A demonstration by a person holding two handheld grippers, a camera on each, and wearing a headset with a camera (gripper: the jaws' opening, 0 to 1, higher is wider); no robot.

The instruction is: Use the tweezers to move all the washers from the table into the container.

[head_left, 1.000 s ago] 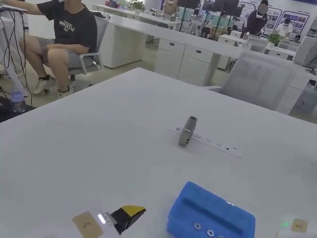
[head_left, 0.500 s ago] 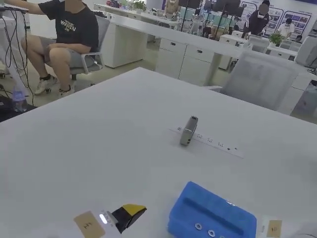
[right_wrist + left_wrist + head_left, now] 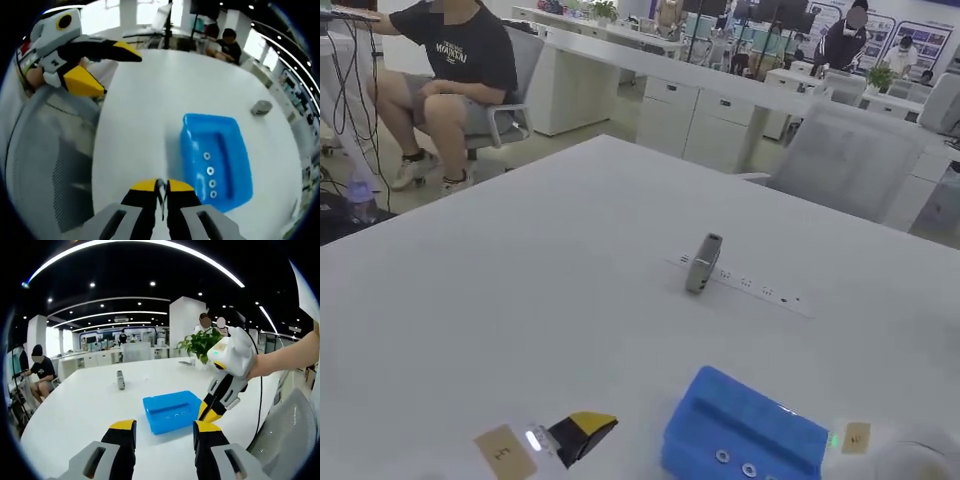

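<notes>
The white desk point(image 3: 520, 300) carries a blue container point(image 3: 235, 150), a rectangular tray with rounded corners and a sunken middle. The left gripper point(image 3: 165, 430) hangs above the desk with its yellow-tipped jaws set wide, nothing between them. The right gripper point(image 3: 161, 186), just beside the container, has its jaws pinched nearly together on a thin metal sliver, the tweezers point(image 3: 160, 197). Four small silver ring washers point(image 3: 210, 170) lie in a row inside the container's recess.
</notes>
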